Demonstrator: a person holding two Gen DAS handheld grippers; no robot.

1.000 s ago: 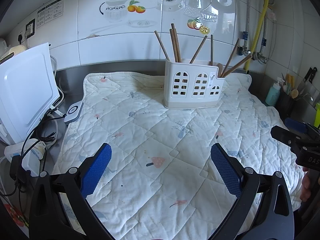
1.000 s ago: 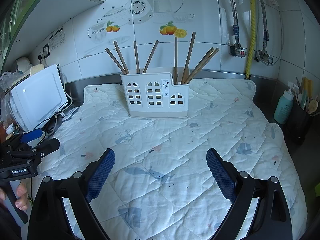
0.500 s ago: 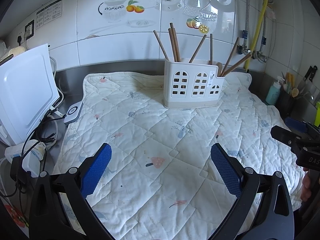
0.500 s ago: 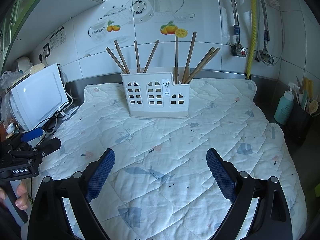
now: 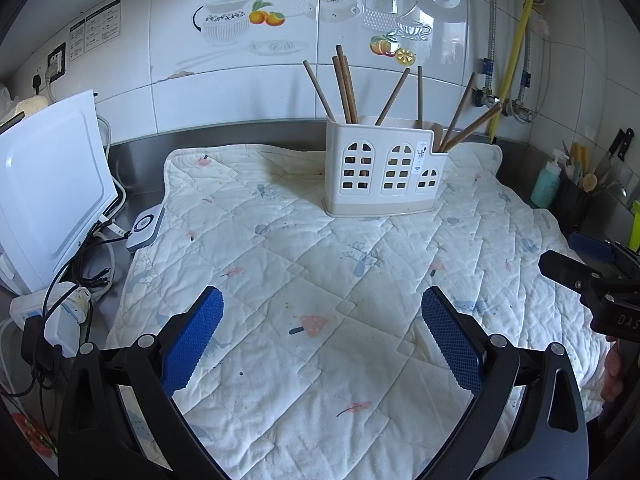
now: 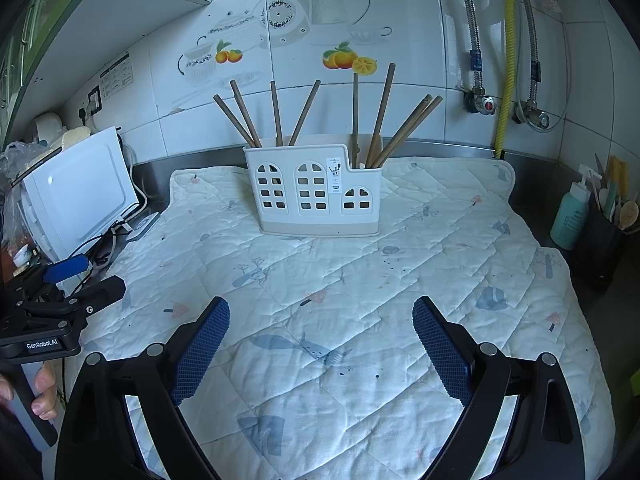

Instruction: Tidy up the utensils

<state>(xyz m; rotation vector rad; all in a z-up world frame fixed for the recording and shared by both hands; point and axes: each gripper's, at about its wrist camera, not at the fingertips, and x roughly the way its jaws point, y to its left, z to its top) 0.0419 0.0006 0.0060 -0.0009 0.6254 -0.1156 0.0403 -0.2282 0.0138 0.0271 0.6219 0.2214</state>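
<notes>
A white plastic utensil holder [image 5: 384, 170] with window-shaped holes stands at the back of a quilted mat [image 5: 320, 280]; it also shows in the right wrist view [image 6: 318, 190]. Several brown wooden chopsticks [image 5: 344, 84] stand in it, leaning in different directions; they show in the right wrist view too [image 6: 380, 116]. My left gripper [image 5: 320, 332] is open and empty, low over the near part of the mat. My right gripper [image 6: 320, 336] is open and empty, also over the near mat. Each gripper shows at the edge of the other's view.
A white appliance [image 5: 48, 192] with cables and a power strip [image 5: 52, 312] stands left of the mat. A teal bottle [image 6: 570, 216] and a dark caddy of tools [image 6: 604, 236] stand at the right. Pipes and a yellow hose [image 6: 506, 60] run down the tiled wall.
</notes>
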